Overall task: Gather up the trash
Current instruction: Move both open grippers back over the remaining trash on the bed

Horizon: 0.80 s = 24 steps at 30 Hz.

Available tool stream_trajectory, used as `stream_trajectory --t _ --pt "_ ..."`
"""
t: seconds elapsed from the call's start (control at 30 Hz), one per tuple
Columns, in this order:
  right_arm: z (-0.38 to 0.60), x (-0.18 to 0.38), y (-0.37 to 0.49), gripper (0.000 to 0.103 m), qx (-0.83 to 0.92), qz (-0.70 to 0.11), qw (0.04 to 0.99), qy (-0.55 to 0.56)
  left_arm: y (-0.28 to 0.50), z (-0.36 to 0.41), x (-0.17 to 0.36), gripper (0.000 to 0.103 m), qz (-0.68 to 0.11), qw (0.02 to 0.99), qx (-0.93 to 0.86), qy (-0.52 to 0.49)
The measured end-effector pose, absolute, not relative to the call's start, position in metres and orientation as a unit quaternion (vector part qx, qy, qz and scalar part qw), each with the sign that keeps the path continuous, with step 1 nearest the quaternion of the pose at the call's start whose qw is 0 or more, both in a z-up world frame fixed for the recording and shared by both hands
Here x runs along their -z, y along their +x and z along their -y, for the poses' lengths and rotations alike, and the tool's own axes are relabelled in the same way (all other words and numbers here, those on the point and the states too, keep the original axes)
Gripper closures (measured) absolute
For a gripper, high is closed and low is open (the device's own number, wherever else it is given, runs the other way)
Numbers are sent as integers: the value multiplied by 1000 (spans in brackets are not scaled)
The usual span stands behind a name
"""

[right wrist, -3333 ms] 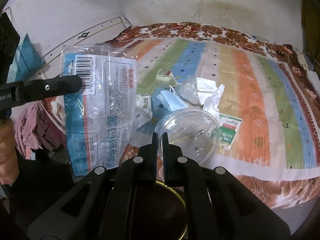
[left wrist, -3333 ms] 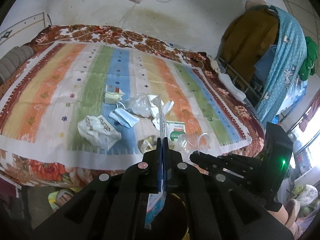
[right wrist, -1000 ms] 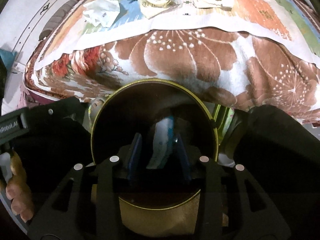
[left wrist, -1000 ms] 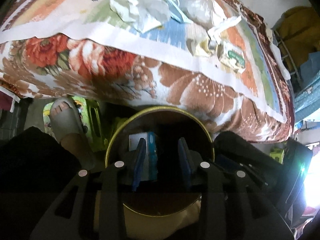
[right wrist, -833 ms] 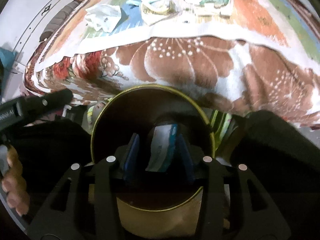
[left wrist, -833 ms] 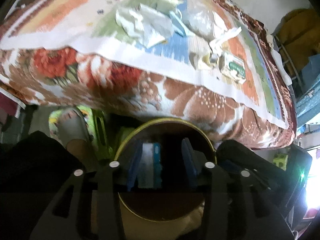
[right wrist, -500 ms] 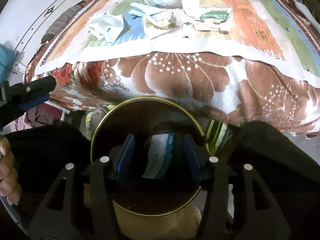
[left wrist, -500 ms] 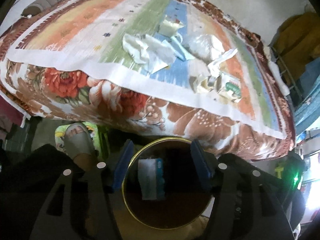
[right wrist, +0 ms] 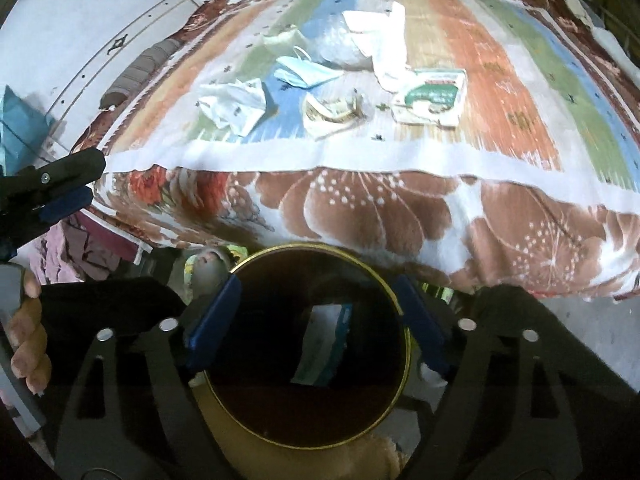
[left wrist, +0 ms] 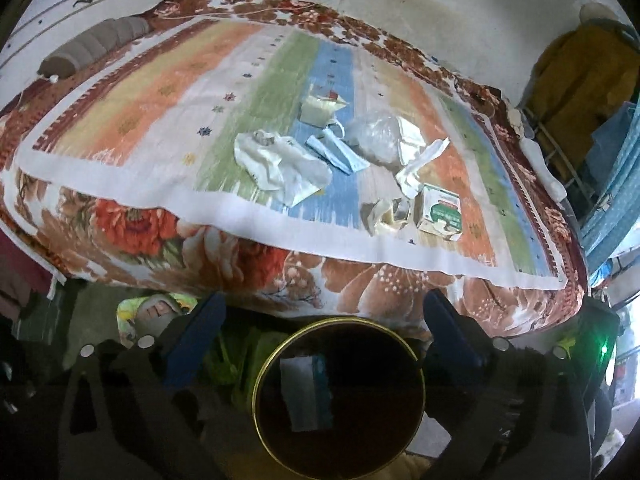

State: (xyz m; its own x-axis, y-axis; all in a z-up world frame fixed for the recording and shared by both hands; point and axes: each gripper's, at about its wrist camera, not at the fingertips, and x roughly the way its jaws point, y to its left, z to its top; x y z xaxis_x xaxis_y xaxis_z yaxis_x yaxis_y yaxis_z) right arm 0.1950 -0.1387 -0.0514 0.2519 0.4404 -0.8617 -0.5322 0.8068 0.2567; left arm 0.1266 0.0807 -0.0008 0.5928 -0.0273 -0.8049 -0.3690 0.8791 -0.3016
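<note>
Left wrist view: the left gripper [left wrist: 320,336] hangs above a round dark bin [left wrist: 264,384] with a brass-coloured rim, its jaws spread wide, one blue pad on each side of the bin mouth, nothing between them. Inside the bin lies a blue-and-white wrapper [left wrist: 306,392]. Beyond the bin's far rim rises the bed [left wrist: 360,280], draped in a brown flowered blanket with a striped mat [left wrist: 160,92] on top. On the mat, from left to right: a crumpled white bag [left wrist: 276,164], then a blue face mask [left wrist: 336,154] touching its right edge, with a cream carton [left wrist: 320,110] just beyond the mask. Right of the mask sits a clear plastic bag [left wrist: 376,140], with white paper [left wrist: 416,160] against its right side. Nearer the mat's edge lies a torn cream packet [left wrist: 384,214], and just right of it a green-and-white box [left wrist: 440,212].

Right wrist view: at the far left the left gripper [right wrist: 60,184] shows from the side, jaws apart. The right gripper [right wrist: 316,320] hovers over the bin [right wrist: 224,400], jaws spread wide and empty, pads flanking the opening. The wrapper [right wrist: 324,344] rests inside. On the mat [right wrist: 500,92], left to right: the white bag [right wrist: 236,106], the mask [right wrist: 304,72], the packet [right wrist: 332,114], the paper [right wrist: 380,40], the box [right wrist: 432,98].
</note>
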Motion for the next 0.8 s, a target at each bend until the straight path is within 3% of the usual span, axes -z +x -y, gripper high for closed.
stream_trajectory --t 0.17,0.8 --pt "133 43 203 9 -314 -519 793 -47 137 -86 -7 6 -441 865 -109 -212" --pt "102 17 237 9 -335 -483 805 -83 200 -131 -6 6 -479 850 -97 -198"
